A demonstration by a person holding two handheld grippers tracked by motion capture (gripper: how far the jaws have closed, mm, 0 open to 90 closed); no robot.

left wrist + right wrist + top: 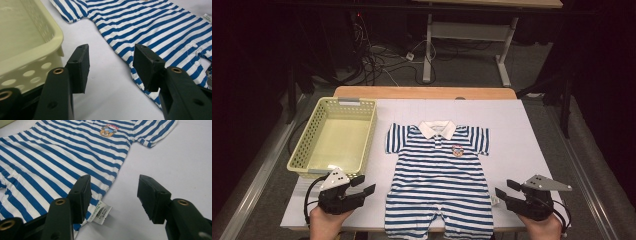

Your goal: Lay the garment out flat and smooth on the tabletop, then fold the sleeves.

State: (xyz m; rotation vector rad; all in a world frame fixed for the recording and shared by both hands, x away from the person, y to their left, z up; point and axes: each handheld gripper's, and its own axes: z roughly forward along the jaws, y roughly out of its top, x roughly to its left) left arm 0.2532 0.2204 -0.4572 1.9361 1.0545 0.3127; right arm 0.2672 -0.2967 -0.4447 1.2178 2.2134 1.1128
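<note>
Both grippers released, romper flat between them, nothing gripped.

Your left gripper (360,185) sits with jaws apart, striped baby romper (439,175) just off its right jaw, yellow perforated basket (305,150) beside its left jaw. Your right gripper (505,189) is also unclenched, care label (100,213) near its left jaw. Likely a fold next: pinch the side hems only, one fabric layer, both sides level.
</note>
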